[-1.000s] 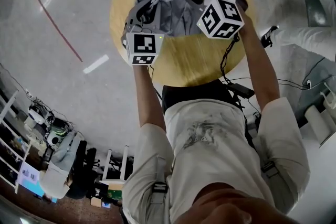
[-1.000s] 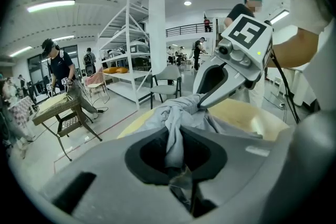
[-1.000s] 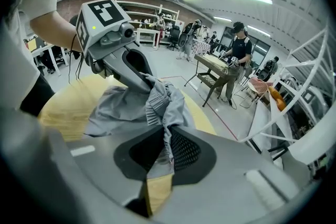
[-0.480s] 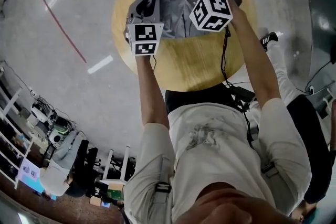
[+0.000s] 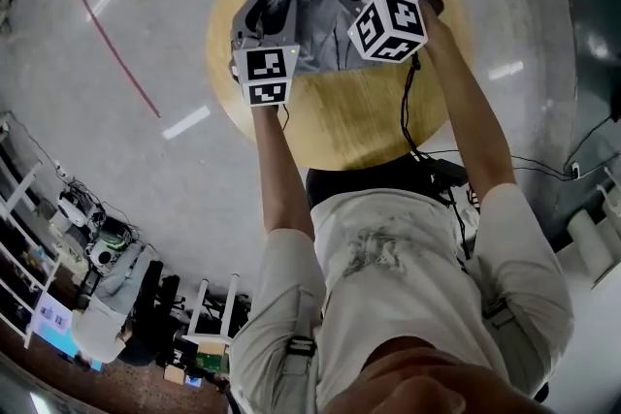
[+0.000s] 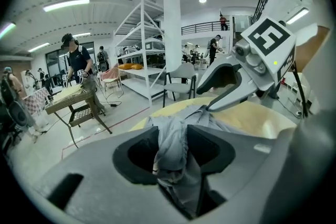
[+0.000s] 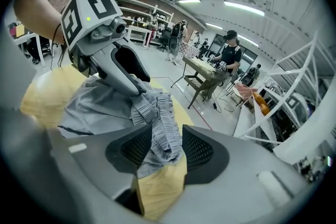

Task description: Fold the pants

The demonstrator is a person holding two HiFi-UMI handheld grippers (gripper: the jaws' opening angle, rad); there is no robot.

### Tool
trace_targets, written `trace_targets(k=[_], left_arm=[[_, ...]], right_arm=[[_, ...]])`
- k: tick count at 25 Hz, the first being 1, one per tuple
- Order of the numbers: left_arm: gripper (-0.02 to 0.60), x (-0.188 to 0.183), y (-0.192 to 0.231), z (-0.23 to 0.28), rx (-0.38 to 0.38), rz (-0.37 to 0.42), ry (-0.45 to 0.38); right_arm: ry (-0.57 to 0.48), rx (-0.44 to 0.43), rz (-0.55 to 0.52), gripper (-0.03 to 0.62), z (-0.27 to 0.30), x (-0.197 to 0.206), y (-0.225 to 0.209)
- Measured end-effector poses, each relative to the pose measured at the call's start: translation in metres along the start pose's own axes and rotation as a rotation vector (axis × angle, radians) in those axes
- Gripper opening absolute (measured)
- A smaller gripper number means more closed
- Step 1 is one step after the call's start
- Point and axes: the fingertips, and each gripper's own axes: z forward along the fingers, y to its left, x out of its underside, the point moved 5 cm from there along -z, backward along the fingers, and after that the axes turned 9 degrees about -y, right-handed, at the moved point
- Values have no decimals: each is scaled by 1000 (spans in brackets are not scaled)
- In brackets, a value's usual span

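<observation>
Pants [image 5: 312, 19] crumpled, on round wooden table [image 5: 359, 116]

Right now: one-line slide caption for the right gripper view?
Right gripper, jaws just opened, straddling the grey pants on the wooden table; left gripper opposite.

Person wears a pale beige short-sleeve tee [image 5: 427, 238] with a faded grey print [image 5: 374, 247] on the chest. A webbing strap [image 5: 296, 346] with a buckle sits at each shoulder. Dark trousers [image 5: 374, 177] show below the hem. Left gripper [image 6: 173, 147]: grey moulded plastic shell, black recessed pads [image 6: 139, 152]. Right gripper [image 7: 161, 144]: same grey shell, black mesh-textured pads. Each carries a white cube with black square markers: left cube [image 5: 265, 78], right cube [image 5: 388, 25]. Each cube face has a small green light [image 7: 87, 19]. Thin black cable [image 5: 408, 111] runs from the right gripper.
</observation>
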Motion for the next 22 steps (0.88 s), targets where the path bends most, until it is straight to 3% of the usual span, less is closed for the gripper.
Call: trace_targets(k=[7,14,17,22], left_arm=[[264,-14,-1,-23,-35,-23,-53],[244,-39,-5,-58,-29,-28,-152],[190,-45,-11,-74,-34,-16,-179],[129,-59,-26,-100,-43,16,-224]], right_arm=[[-45,46,26,269,-19,-8,3],[-92,86,87,281,-46,-29,11],[-126,111,112,255,-59,-38,18],[-195,165,144,102,-89,-58,27]])
